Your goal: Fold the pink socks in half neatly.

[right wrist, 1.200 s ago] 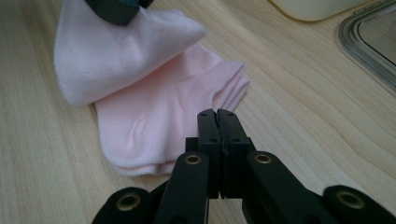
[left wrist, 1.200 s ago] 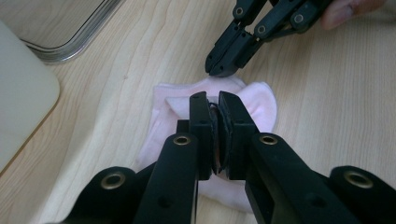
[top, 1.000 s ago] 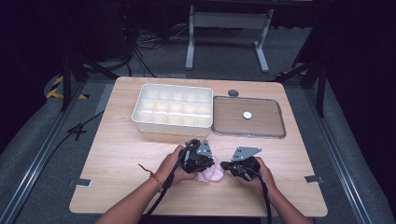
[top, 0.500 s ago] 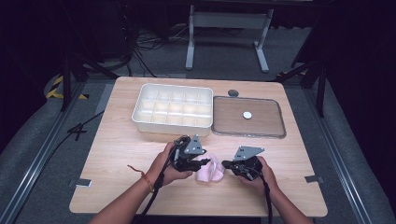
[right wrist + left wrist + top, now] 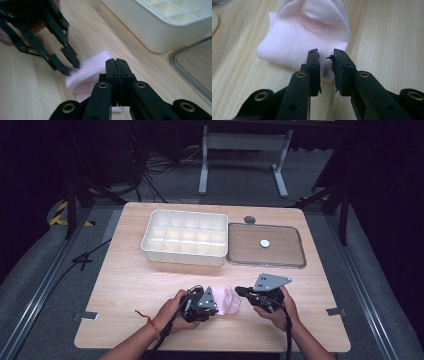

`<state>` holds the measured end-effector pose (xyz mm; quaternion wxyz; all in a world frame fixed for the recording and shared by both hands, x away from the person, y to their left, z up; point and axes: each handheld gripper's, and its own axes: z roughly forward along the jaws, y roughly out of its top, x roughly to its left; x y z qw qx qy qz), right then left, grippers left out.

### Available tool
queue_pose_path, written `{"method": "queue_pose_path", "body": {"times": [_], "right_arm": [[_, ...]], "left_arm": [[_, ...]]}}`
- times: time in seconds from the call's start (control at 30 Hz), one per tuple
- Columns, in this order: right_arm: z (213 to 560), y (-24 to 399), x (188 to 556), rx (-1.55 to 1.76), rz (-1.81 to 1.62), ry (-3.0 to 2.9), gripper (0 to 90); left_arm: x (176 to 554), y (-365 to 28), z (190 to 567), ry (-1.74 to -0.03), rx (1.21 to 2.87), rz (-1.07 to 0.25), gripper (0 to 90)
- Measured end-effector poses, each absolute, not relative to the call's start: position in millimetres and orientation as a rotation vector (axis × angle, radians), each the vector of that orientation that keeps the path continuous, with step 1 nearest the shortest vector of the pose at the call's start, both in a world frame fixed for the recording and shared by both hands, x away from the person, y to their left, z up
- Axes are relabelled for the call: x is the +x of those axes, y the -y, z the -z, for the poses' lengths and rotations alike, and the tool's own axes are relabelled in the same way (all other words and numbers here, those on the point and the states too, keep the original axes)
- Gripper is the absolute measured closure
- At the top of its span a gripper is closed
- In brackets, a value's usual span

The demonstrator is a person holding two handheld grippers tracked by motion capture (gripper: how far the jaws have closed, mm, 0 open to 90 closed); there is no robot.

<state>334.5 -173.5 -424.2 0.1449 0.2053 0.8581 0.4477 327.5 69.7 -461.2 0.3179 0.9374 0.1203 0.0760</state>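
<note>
A pale pink folded cloth [image 5: 229,301] lies on the wooden table near its front edge, between my two grippers. My left gripper [image 5: 218,307] points right at it. In the left gripper view the jaws [image 5: 326,56] stand a narrow gap apart over the cloth's [image 5: 307,32] near edge; they have just been closing, and the pads do not press on it. My right gripper [image 5: 239,291] comes in from the right, its jaws [image 5: 116,60] shut tight just above the cloth [image 5: 90,67]. No fabric shows between its pads. The left gripper [image 5: 72,66] touches the cloth's left end there.
A white compartment tray [image 5: 150,245] stands at the back middle of the table, its wall close by [image 5: 160,32] in the right gripper view. Right of it lies a flat brown rimmed lid [image 5: 302,251] with a small white disc [image 5: 264,242] on it. The table's front edge is just behind both hands.
My left gripper has moved back toward the front edge and lower, now at the cloth's left end. The right gripper has risen a little. More of the pink cloth shows between them.
</note>
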Motion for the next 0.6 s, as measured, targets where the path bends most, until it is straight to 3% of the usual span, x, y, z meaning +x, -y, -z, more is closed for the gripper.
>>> {"method": "queue_pose_path", "body": {"times": [0.27,0.6], "right_arm": [[429.4,140.6,325.9,0.465,-1.215,-2.546,89.7],[450.7,143.7,335.5,0.504,-1.1,-2.599,89.5]], "left_arm": [[329.0,-72.9,464.9,-0.352,2.45,-0.18,75.2],[332.0,-82.5,468.5,-0.399,2.432,-0.124,75.3]]}}
